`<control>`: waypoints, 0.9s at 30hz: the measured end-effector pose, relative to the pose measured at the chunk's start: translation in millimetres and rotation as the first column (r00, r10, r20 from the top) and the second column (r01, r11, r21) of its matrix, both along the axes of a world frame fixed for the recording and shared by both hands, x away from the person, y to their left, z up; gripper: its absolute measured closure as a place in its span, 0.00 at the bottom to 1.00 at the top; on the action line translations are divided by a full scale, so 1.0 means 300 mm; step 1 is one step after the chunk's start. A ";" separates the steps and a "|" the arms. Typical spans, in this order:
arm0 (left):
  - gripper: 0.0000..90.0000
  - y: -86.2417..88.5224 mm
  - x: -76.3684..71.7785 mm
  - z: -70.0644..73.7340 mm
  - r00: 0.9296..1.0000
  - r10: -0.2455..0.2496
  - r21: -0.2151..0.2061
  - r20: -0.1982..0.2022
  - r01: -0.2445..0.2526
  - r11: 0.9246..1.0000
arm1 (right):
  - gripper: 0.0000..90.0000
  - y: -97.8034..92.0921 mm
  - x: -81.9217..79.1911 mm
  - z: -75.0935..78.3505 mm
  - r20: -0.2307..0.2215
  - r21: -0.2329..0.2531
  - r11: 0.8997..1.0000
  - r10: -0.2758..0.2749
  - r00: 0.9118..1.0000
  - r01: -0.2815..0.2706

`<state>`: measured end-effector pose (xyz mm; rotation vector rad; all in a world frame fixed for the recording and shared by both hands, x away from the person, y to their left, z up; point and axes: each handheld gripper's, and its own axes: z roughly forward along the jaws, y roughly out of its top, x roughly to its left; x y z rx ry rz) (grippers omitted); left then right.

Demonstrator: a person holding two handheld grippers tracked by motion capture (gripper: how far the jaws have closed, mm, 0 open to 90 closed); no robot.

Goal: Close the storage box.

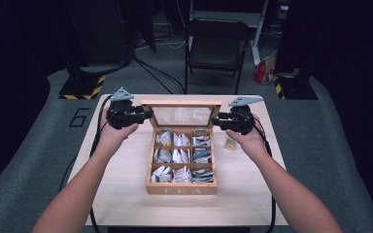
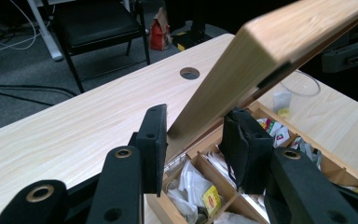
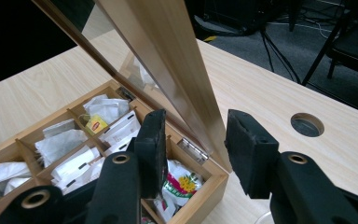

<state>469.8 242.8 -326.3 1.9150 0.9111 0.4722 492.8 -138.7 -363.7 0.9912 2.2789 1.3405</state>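
Your left tool and right tool each straddle a side edge of the tea box's lid, jaws spread, not clamping. The tea box sits mid-surface, its lid raised near upright. Move both tools together and evenly, so the hinges don't twist.

Your two forearms reach forward, spread apart. Your left claw points inward to the right, your right claw inward to the left, both with jaws parted.
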 end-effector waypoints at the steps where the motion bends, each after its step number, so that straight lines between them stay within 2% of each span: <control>1: 0.68 0.001 -0.005 0.002 1.000 -0.005 -0.001 -0.003 0.005 1.000 | 0.64 -0.001 -0.007 -0.001 -0.006 0.006 1.000 -0.003 1.000 0.003; 8: 0.67 0.005 -0.042 0.014 1.000 -0.004 -0.013 0.013 0.004 1.000 | 0.64 -0.011 -0.048 0.001 0.000 0.018 1.000 0.005 1.000 -0.005; 13: 0.66 0.008 -0.065 0.018 1.000 -0.015 -0.011 0.010 0.015 1.000 | 0.63 -0.020 -0.071 0.016 0.015 0.030 1.000 0.008 1.000 -0.008; 23: 0.65 0.013 -0.117 -0.010 0.999 -0.032 -0.011 0.023 0.032 0.999 | 0.63 -0.037 -0.136 0.026 0.040 0.004 1.000 0.026 0.999 -0.026; 27: 0.65 0.015 -0.133 -0.020 0.999 -0.038 -0.008 0.022 0.038 0.999 | 0.62 -0.039 -0.164 0.027 0.042 0.013 0.999 0.037 0.998 -0.037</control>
